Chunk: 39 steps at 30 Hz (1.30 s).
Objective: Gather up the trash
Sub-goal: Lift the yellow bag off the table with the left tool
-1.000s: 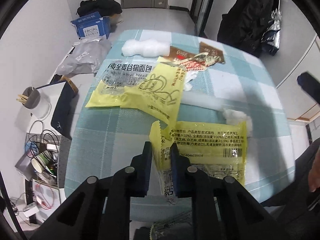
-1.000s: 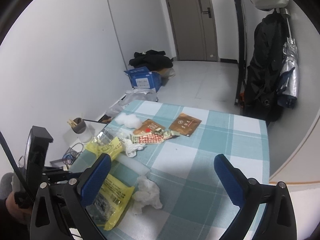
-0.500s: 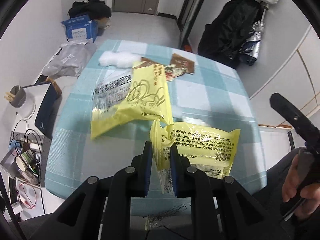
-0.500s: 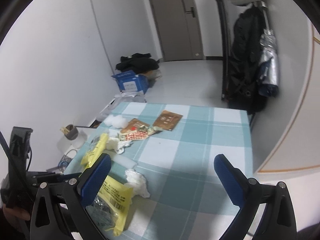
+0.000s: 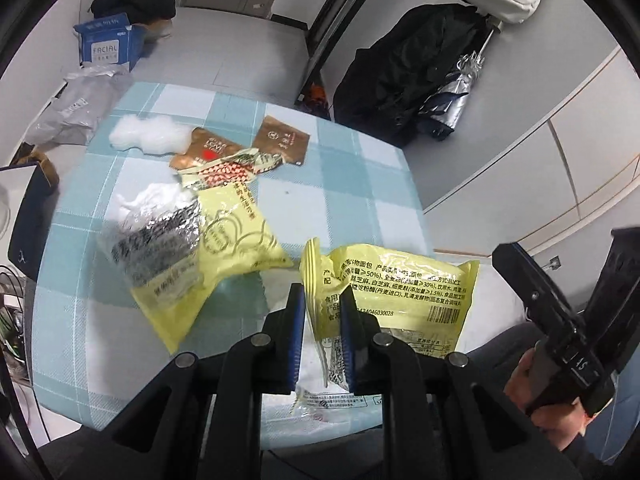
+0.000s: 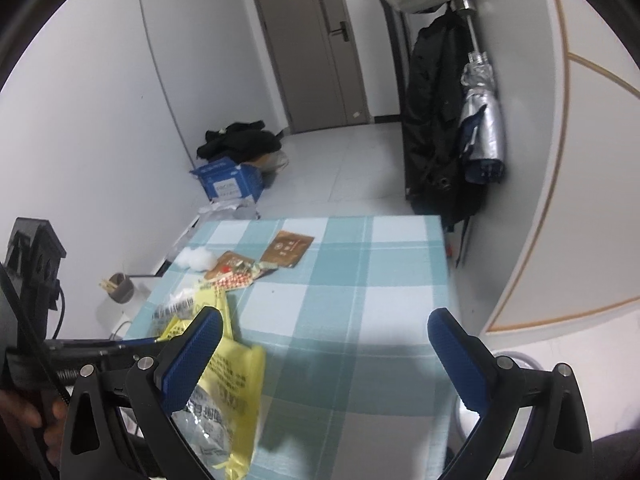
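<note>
gripping the crinkled left edge of a yellow plastic bread wrapper with black print and a barcode (image 5: 394, 294), the left gripper (image 5: 321, 322) sits at the lower centre of the left wrist view, its blue-padded fingers (image 5: 295, 316) pressed together on the film. the wrapper spreads to the right of the fingers, above the near edge of the teal-and-white checked worktop (image 5: 328, 200). a second yellow and clear bread bag (image 5: 188, 264) lies just left of it, blurred, and whether the two touch cannot be told. toward the upper left of that frame sit a white cotton-like wad (image 5: 148, 140), a red-patterned snack wrapper (image 5: 228, 168) and two brown foil sachets (image 5: 284, 144), close together. in the right wrist view the right gripper (image 6: 324, 360) fills the bottom of the frame, its blue fingers (image 6: 456, 356) spread wide apart with nothing between them; the yellow wrapper shows at the lower left, behind the left finger.
</note>
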Each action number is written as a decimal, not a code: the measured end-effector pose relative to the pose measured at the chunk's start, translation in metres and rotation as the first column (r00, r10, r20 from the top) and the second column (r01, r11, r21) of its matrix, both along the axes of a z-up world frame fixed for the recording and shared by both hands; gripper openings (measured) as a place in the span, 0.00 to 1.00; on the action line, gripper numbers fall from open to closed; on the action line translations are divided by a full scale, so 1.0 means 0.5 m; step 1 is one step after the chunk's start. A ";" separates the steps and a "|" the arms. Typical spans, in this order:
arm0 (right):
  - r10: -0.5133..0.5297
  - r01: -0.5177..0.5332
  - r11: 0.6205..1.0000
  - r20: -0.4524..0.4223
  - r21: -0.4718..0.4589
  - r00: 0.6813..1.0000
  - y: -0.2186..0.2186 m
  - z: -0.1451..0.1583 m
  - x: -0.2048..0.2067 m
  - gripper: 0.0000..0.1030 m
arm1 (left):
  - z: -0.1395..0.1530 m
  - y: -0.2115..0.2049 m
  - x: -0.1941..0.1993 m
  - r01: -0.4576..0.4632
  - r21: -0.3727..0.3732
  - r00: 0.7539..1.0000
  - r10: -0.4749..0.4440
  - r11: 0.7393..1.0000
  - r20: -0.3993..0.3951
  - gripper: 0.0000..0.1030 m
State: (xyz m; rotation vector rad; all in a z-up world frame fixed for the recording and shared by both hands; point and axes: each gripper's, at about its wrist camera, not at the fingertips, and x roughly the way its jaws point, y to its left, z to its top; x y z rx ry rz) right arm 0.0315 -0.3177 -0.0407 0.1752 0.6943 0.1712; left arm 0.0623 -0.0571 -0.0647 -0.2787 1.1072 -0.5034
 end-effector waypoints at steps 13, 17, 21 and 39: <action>-0.102 0.100 0.993 0.025 0.069 0.995 -0.070 0.020 -0.010 1.00 | 0.100 0.010 0.007 -0.030 -0.047 0.993 0.035 0.998 0.110 0.11; -0.111 0.109 0.990 0.019 0.088 0.994 -0.077 0.020 -0.009 1.00 | 0.140 0.065 0.012 -0.094 -0.108 0.980 0.111 0.990 0.164 0.11; -0.076 0.076 0.989 -0.001 0.127 0.997 -0.074 0.016 0.001 1.00 | 0.161 0.121 0.014 -0.164 -0.158 0.957 0.195 0.974 0.213 0.11; 0.398 -0.383 0.914 -0.105 0.135 0.911 0.174 -0.035 0.161 0.99 | 0.121 0.269 0.055 -0.294 -0.229 0.913 0.344 0.928 0.221 0.11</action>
